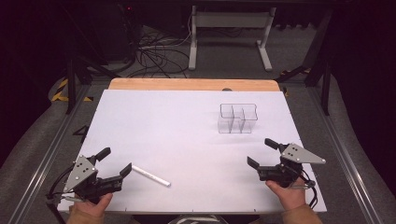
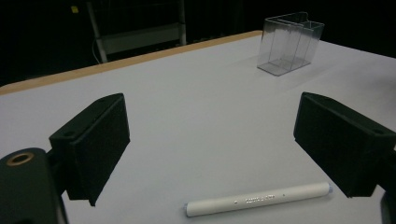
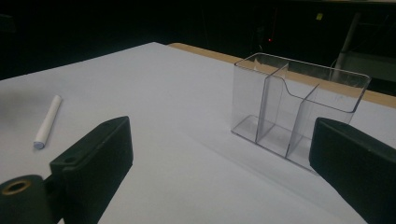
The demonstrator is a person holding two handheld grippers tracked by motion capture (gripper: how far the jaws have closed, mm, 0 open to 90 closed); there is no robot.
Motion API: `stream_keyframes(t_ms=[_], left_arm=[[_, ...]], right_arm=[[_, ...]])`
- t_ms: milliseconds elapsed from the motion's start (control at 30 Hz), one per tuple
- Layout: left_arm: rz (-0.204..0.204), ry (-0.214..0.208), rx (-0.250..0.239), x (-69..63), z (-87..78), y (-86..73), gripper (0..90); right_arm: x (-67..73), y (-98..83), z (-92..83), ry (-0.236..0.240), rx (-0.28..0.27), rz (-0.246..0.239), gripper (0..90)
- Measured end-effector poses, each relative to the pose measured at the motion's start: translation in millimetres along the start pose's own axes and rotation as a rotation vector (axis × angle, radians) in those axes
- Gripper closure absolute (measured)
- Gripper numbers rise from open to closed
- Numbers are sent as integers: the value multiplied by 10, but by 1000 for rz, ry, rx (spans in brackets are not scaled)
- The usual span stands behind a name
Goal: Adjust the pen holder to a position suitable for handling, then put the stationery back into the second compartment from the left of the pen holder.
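Both black two-jaw grippers, left [image 1: 111,163] and right [image 1: 263,152], hover spread and empty, so the left should straddle the white cylindrical marker [image 1: 150,175] lying just beside it, well apart from the clear plastic divided holder [image 1: 238,118].

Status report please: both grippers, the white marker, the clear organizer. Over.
Left gripper open, empty, beside white marker. Right gripper open, empty, facing clear organizer. Marker flat on table, organizer upright, empty. Nothing between.

Wide bare sheet [image 1: 177,126] between pen [image 1: 150,175] and clear organizer [image 1: 237,118].
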State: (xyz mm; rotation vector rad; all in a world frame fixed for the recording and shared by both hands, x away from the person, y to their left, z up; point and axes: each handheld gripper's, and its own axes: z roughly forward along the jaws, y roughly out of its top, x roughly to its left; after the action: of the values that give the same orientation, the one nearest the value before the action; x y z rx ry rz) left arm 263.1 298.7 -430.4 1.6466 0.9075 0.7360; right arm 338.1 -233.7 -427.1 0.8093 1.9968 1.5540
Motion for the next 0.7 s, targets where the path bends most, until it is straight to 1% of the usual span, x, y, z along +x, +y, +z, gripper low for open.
stream_keyframes(t_ms=[67,167,233,300,467,633,667,700], left_arm=[[1,2,2,-1,0,0,114],[3,5,4,-4,-10,-1,114],[3,7,0,-5,-20,3,114],[3,9,-2,-2,-24,6,115],[3,12,-3,0,-30,6,115],[4,14,-2,-4,-30,5,116],[5,15,-3,-5,-31,7,116],[5,15,-5,-5,-33,9,115]], right_arm=[[2,4,2,1,1,0,74],[19,28,0,-1,-4,-6,100],[25,41,3,-1,0,-7,102],[44,60,17,2,1,-20,111],[58,80,39,10,9,-24,113],[96,132,86,29,18,-29,126],[133,160,129,45,22,-46,166],[156,176,152,48,23,-55,169]])
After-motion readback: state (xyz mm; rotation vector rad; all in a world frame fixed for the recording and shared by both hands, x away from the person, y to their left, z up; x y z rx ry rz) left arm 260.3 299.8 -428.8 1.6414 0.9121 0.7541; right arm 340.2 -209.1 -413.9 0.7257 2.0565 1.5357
